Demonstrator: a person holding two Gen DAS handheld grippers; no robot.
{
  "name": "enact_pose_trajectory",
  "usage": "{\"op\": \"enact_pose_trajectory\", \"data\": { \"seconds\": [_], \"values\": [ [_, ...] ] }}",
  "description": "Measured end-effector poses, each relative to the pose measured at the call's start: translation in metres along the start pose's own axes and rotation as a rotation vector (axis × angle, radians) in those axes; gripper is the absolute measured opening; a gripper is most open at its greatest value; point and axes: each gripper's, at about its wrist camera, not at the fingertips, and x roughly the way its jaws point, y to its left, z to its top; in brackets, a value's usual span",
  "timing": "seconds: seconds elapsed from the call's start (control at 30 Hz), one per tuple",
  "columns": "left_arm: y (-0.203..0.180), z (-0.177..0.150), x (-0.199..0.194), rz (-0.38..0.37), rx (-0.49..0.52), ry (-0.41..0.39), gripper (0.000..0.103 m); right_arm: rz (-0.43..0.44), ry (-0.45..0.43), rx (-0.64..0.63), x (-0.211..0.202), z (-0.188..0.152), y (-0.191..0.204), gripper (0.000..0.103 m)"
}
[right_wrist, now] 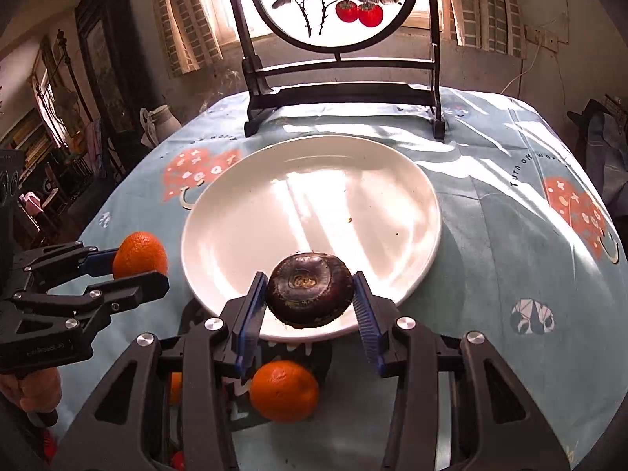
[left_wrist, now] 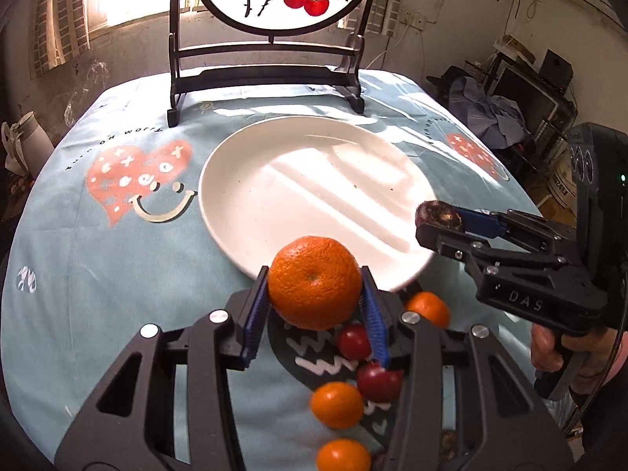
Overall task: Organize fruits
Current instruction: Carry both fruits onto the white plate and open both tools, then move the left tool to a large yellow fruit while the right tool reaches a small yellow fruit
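The left gripper (left_wrist: pixel 314 294), black-framed with blue ribbed pads, is closed partway on a round, dimpled orange mandarin (left_wrist: pixel 315 282), both pads pressing its sides. The right gripper (right_wrist: pixel 310 294), of the same make, is clamped likewise on a squat, dark purple-brown, glossy fruit (right_wrist: pixel 309 291) with a pale scar on its top; I cannot tell what kind it is. Both fruits hang in the air at the near rim of a wide, shallow white ceramic plate (right_wrist: pixel 314 180), which holds nothing.

The step in hand looks like the carry: each fruit is lifted and on its way to the plate. The next move probably calls for bringing both over the dish's flat middle, lowering them close to the glaze and only then letting go, well apart, since round fruit will likely roll.

Below the left gripper, smaller orange citrus fruits (left_wrist: pixel 336 404) and red cherry-like fruits (left_wrist: pixel 354 340) wait on the light blue printed tablecloth (left_wrist: pixel 98 274). Beyond the plate stands a black wooden stand with a round painted screen (left_wrist: pixel 271 66).
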Motion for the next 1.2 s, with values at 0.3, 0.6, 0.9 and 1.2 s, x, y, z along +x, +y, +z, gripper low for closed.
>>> {"op": "enact_pose_trajectory", "data": {
  "seconds": [0.3,0.6,0.9,1.2],
  "values": [
    [0.010,0.024,0.076,0.086,0.010,0.122,0.045,-0.039,0.114,-0.056,0.055,0.012,0.002,0.045],
    [0.001,0.018,0.039,0.168,0.051,0.025,0.085,-0.051,0.081,-0.068,0.027,0.006,0.003,0.052],
    [-0.009,-0.072,-0.061,0.165,0.011,-0.063,0.101,-0.061,-0.055,-0.124,-0.089,-0.096,0.029,0.076],
    [-0.041,-0.190,-0.109,0.081,-0.026,-0.134,0.101,-0.064,-0.075,-0.114,-0.130,-0.199,0.041,0.076]
  ]
}}
